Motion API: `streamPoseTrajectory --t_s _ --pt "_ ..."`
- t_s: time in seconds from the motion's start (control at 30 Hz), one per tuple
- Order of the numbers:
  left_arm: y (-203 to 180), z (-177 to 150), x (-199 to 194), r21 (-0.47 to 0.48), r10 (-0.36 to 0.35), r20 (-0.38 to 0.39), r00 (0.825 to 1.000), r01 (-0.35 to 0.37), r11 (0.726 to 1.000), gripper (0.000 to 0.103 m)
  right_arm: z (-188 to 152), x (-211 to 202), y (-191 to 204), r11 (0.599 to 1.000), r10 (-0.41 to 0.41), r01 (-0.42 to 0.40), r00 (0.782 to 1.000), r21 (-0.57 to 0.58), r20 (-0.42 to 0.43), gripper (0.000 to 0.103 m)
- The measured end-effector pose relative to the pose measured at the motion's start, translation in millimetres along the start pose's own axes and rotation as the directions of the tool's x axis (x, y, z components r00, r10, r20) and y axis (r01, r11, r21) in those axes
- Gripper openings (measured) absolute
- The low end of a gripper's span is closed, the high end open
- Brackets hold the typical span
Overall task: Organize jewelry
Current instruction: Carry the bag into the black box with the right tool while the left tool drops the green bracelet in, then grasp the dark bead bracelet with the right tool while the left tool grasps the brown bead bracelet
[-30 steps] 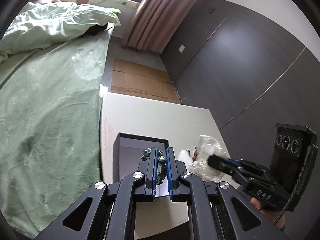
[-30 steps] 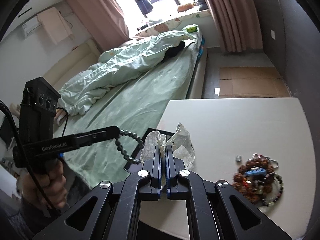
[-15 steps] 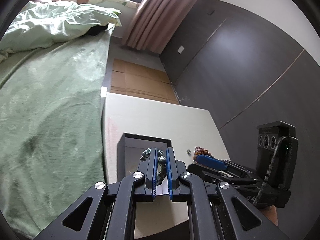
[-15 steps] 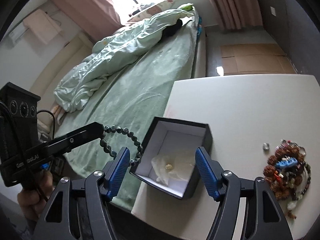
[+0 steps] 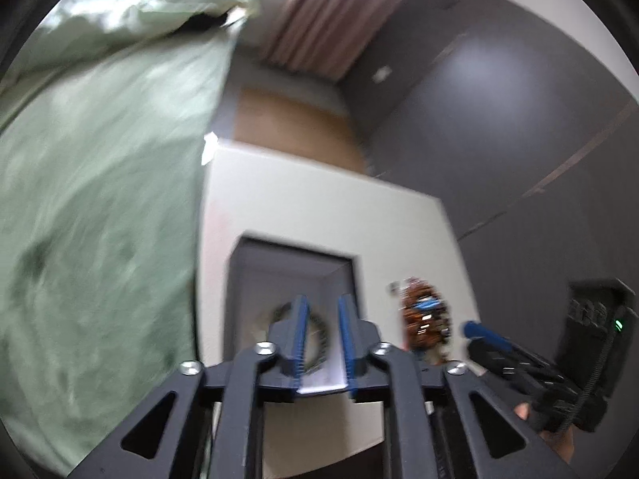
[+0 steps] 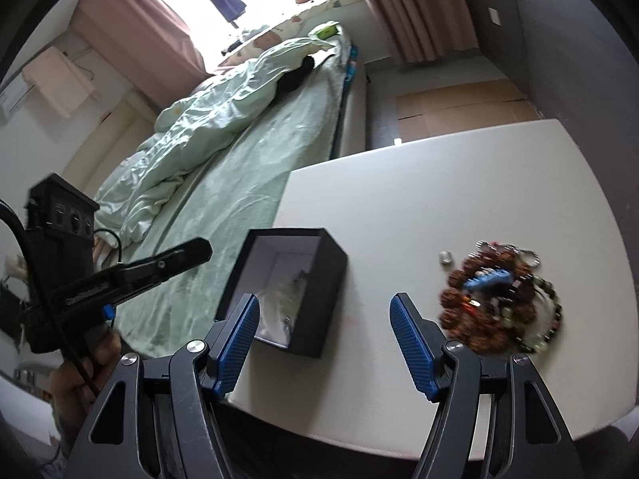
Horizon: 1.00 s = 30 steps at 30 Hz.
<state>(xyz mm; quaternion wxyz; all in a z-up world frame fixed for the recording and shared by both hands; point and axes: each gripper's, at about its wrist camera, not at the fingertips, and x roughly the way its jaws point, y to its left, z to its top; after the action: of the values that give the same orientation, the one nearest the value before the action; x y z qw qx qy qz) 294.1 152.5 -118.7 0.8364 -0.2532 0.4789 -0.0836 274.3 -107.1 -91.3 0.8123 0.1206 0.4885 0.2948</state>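
The left gripper is seen over the open black box on the white table. Its jaws have just been opening and now stand slightly parted. The dark bead bracelet lies as a ring in the box, below and between the blue pads; no contact with them can be made out through the blur. The right gripper is spread wide and empty, with the box at its left pad. The jewelry pile lies on the table, just right of it.
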Motion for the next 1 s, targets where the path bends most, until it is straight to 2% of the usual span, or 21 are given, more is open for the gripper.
streamPoseTrajectory --t_s 0.03,0.1,0.17,0.2,0.53,0.93,1.0 --pt "6.2 -1.3 0.4 -0.027 -0.004 -0.006 1.0 0.004 1.0 0.031 -1.4 -2.0 -3.7 1.0 0.0 0.0 1.0 0.01 0.003 0.068" --pt "10.5 -4.3 -2.8 -0.032 0.004 0.008 1.0 -0.003 0.999 0.054 -3.1 -5.1 -8.3 1.0 0.003 -0.003 1.0 0.02 0.009 0.068" --pt "8.4 -6.3 -6.1 -0.011 0.023 0.026 0.999 -0.022 1.0 0.065 -5.1 -8.0 -13.4 1.0 0.001 -0.002 1.0 0.027 0.012 0.068" --pt "6.0 -7.2 -7.8 0.0 0.025 0.035 0.999 -0.025 1.0 0.067 -5.7 -9.4 -16.0 1.0 -0.002 0.002 1.0 0.031 0.013 0.068" --pt "-28.6 -13.5 3.9 0.083 -0.009 0.008 1.0 0.009 0.997 0.067 -11.4 -35.8 -64.1 0.991 -0.073 0.066 0.996 0.115 0.055 0.068" --pt "-67.7 -15.4 20.3 0.146 -0.026 -0.014 1.0 0.028 0.989 0.067 -18.0 -40.9 -123.1 0.96 -0.111 0.084 0.99 0.268 0.086 0.068" --pt "-73.6 -16.5 22.1 0.15 -0.025 -0.016 1.0 0.028 0.988 0.067 -14.5 -34.4 -133.3 0.957 -0.117 0.093 0.99 0.276 0.075 0.062"
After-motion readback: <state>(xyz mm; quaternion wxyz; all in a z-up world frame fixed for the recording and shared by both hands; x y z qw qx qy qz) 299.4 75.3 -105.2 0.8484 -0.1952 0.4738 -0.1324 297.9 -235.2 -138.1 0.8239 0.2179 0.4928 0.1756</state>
